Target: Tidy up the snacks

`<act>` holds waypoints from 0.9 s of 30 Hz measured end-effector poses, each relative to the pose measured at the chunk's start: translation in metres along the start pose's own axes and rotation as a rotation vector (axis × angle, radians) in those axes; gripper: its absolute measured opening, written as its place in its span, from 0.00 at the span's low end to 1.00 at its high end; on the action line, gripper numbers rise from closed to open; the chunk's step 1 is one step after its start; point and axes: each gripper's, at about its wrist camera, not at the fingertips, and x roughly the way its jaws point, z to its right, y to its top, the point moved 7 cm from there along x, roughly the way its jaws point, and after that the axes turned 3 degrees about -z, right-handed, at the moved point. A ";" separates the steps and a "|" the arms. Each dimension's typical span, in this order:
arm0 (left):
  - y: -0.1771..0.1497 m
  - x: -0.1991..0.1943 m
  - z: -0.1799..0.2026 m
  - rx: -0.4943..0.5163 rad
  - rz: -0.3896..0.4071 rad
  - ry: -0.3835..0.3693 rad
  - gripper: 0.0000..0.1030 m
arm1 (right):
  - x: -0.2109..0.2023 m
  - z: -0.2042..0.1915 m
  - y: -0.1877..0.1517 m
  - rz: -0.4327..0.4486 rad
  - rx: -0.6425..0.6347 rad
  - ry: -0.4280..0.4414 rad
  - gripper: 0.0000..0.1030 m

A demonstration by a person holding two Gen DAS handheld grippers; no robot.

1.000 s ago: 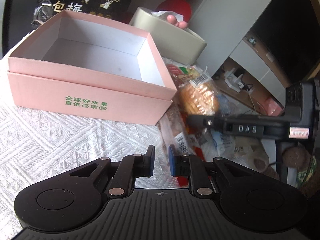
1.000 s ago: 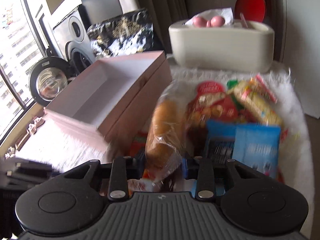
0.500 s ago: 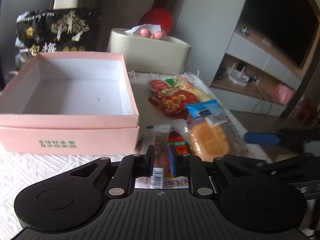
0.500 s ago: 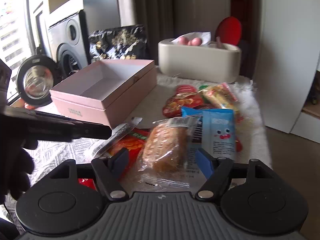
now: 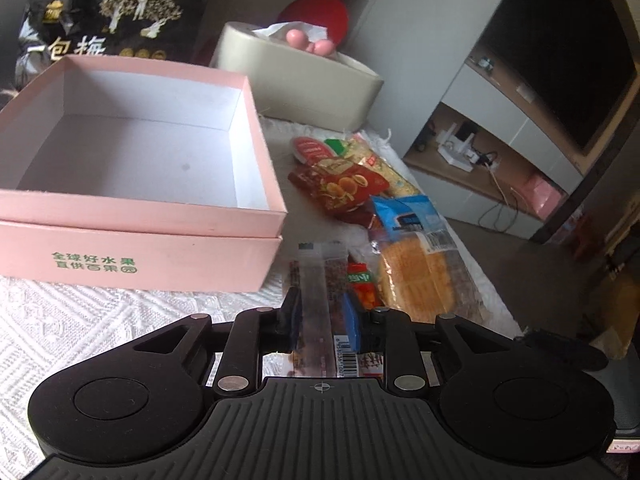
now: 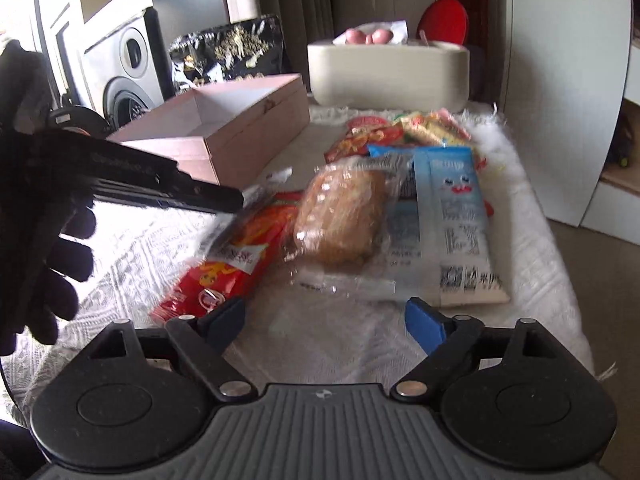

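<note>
While its jaws are opening from a narrow gap, the left gripper [image 5: 325, 316] hangs over a long clear-wrapped snack strip with a barcode [image 5: 318, 300] that runs between the blue pads; whether the pads touch the wrapper I cannot tell. This strip lies just beside the right front corner of the open pink cardboard box with green lettering [image 5: 160, 256], which is the landmark here. The right gripper [image 6: 326, 320] is spread wide and opening, with only the white textured cloth [image 6: 320, 344] between its fingers. Just beyond its tips lies a golden bread roll in clear plastic [image 6: 344, 216], right of the pink box, apart from the pads. Touching the roll on its box side is a red snack packet [image 6: 224, 272]; on its far side from the box lies a pale blue packet with a cartoon face [image 6: 456, 216]. Farther back, right of the box's far end, sit red and yellow packets [image 5: 344, 184]. Behind the box stands a cream oval container [image 5: 304, 84], and a black bag with gold trees [image 5: 120, 12].
</note>
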 end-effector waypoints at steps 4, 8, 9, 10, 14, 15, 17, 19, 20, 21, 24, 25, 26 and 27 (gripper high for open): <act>-0.007 -0.001 0.020 0.115 0.000 0.050 0.25 | 0.003 -0.011 -0.008 -0.035 -0.077 -0.036 0.97; -0.012 0.005 0.033 0.225 0.005 0.128 0.26 | 0.003 -0.013 -0.008 -0.070 -0.078 -0.031 1.00; -0.014 0.005 0.035 0.257 0.010 0.146 0.26 | 0.003 -0.012 -0.007 -0.079 -0.072 -0.027 1.00; -0.016 0.005 0.038 0.281 0.011 0.158 0.26 | 0.002 -0.012 -0.007 -0.085 -0.065 -0.022 1.00; -0.018 0.003 0.040 0.296 -0.020 0.138 0.30 | -0.001 -0.010 -0.007 -0.080 -0.038 -0.018 1.00; -0.017 0.003 0.038 0.279 -0.028 0.120 0.30 | -0.001 -0.010 -0.008 -0.081 -0.048 -0.023 1.00; -0.015 0.003 0.036 0.250 -0.035 0.105 0.30 | -0.002 -0.012 -0.009 -0.076 -0.060 -0.030 1.00; -0.014 0.004 0.036 0.243 -0.040 0.103 0.30 | -0.002 -0.012 -0.011 -0.061 -0.067 -0.036 1.00; -0.013 0.005 0.037 0.253 -0.042 0.105 0.31 | -0.003 -0.013 -0.012 -0.050 -0.074 -0.039 1.00; -0.014 0.006 0.039 0.268 -0.046 0.107 0.33 | -0.003 -0.014 -0.013 -0.036 -0.082 -0.042 1.00; -0.016 0.012 0.048 0.333 -0.065 0.113 0.48 | -0.005 -0.013 -0.017 0.001 -0.089 -0.036 1.00; -0.017 0.013 0.051 0.356 -0.071 0.122 0.51 | -0.005 -0.013 -0.017 0.003 -0.088 -0.034 1.00; -0.017 0.014 0.052 0.365 -0.073 0.128 0.52 | -0.006 -0.013 -0.017 0.005 -0.089 -0.034 1.00; -0.017 0.014 0.053 0.358 -0.069 0.131 0.52 | -0.006 -0.013 -0.017 0.006 -0.089 -0.036 1.00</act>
